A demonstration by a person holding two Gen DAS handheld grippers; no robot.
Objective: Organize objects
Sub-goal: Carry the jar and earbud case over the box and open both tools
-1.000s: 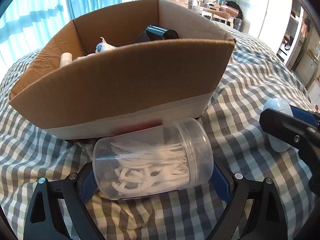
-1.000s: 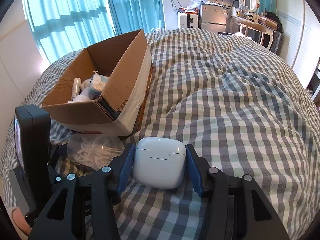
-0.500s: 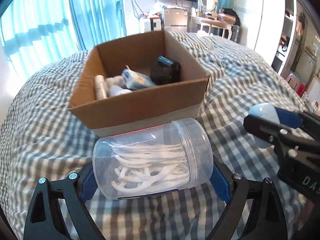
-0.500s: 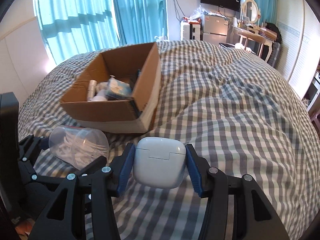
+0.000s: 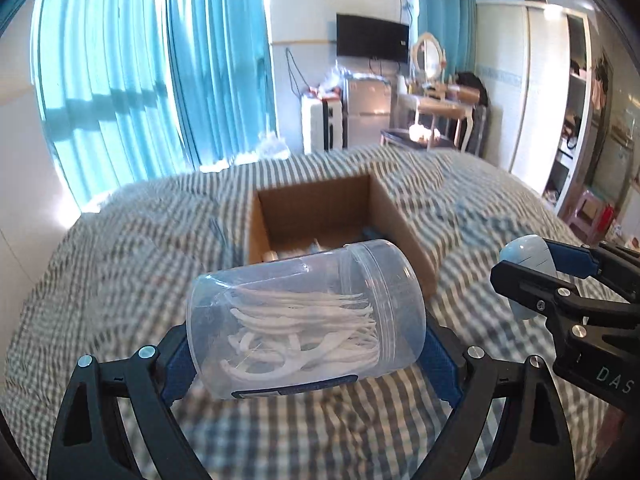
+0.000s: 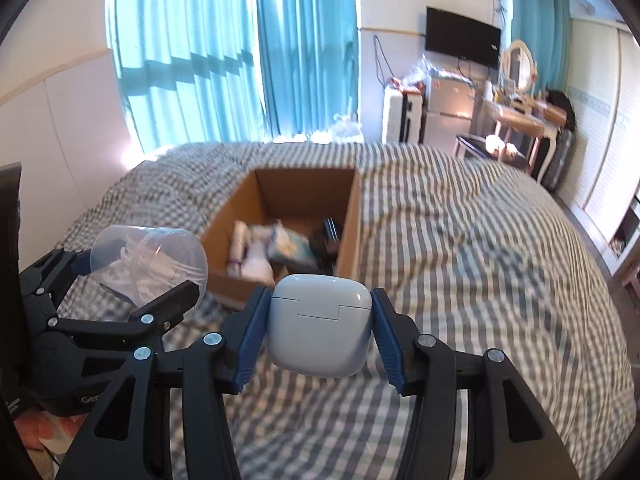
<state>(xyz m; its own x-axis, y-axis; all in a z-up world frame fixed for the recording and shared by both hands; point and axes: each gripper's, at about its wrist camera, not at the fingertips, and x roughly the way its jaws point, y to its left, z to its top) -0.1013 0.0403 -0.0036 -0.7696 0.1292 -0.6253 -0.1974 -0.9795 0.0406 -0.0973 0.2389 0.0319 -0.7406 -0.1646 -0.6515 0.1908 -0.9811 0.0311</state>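
Note:
My left gripper is shut on a clear plastic jar of white floss picks, lying on its side and held above the checked bed. The jar also shows in the right wrist view. My right gripper is shut on a white earbud case, also lifted; the case shows in the left wrist view at right. An open cardboard box sits on the bed ahead of both grippers, holding a tissue pack, white bottles and a dark object. The box also shows in the left wrist view.
The grey-and-white checked bedcover surrounds the box. Blue curtains hang behind the bed. A dressing table, a small fridge and a wall TV stand at the far right.
Both grippers have risen well above the bed with their objects. The box now looks smaller and lower, and its inside shows from above.

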